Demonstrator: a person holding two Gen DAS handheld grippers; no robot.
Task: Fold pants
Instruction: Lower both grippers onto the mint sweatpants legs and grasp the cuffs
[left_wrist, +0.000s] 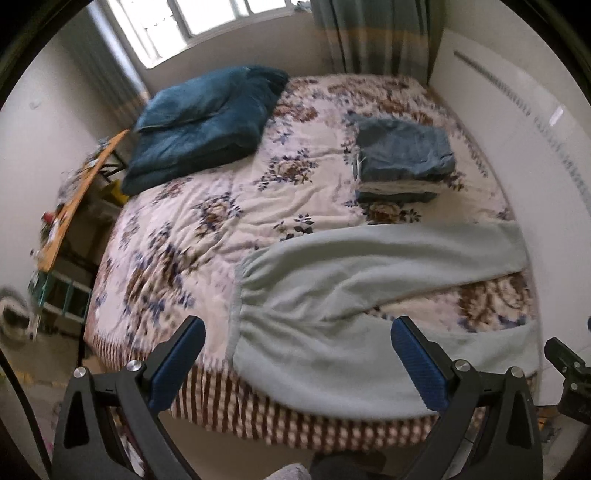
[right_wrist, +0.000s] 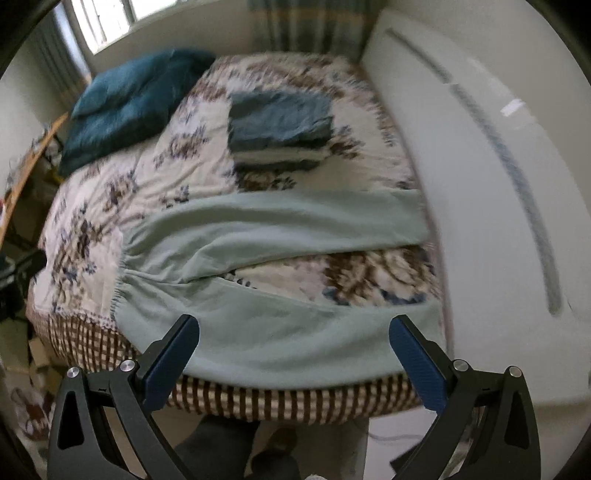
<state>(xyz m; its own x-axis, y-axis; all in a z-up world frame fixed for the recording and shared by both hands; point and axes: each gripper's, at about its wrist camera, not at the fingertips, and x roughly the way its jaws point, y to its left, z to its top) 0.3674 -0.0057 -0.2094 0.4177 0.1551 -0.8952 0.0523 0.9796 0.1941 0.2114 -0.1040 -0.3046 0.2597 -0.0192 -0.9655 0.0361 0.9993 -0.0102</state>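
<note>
Pale green pants (left_wrist: 332, 288) (right_wrist: 280, 236) lie spread flat on the near part of the bed, waistband to the left, the two legs splayed toward the right wall. The near leg hangs over the bed's front edge. My left gripper (left_wrist: 297, 332) hovers above the near leg by the waistband, wide open and holding nothing. Over the middle of the near leg, my right gripper (right_wrist: 293, 330) is also wide open with nothing between its blue pads. The right gripper's black frame (left_wrist: 569, 373) shows at the edge of the left wrist view.
The bed's floral cover (left_wrist: 207, 206) (right_wrist: 110, 177) has a brown striped border at the front. A stack of folded blue and pale clothes (left_wrist: 402, 158) (right_wrist: 280, 125) sits behind the pants. Dark teal bedding (left_wrist: 199, 125) (right_wrist: 129, 99) lies at back left. A white wall panel (right_wrist: 498, 184) bounds the right side.
</note>
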